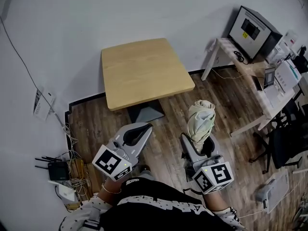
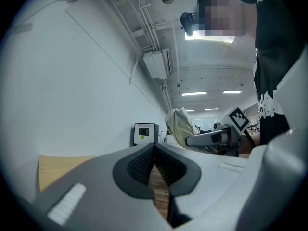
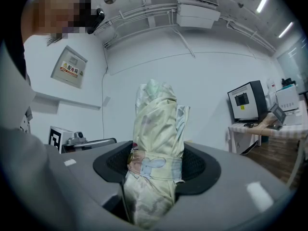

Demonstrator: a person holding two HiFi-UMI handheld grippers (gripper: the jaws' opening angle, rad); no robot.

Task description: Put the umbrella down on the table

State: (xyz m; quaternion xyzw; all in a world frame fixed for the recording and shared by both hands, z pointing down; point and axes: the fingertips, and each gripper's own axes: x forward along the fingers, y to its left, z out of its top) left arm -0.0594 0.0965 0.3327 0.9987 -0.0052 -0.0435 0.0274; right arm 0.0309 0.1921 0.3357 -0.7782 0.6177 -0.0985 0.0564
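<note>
Folded umbrella (image 1: 201, 119) held upright in the right gripper (image 1: 198, 141), short of the near edge of the table (image 1: 144, 71)
Left gripper (image 1: 143, 129) closed, empty; umbrella's strap (image 3: 156, 167) shows only in the right gripper view, its lower end cut off

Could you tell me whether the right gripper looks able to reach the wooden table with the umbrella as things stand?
Probably yes: the right gripper, shut on the umbrella, has the table ahead of it. The table's top looks bare, with only open floor between them.
</note>
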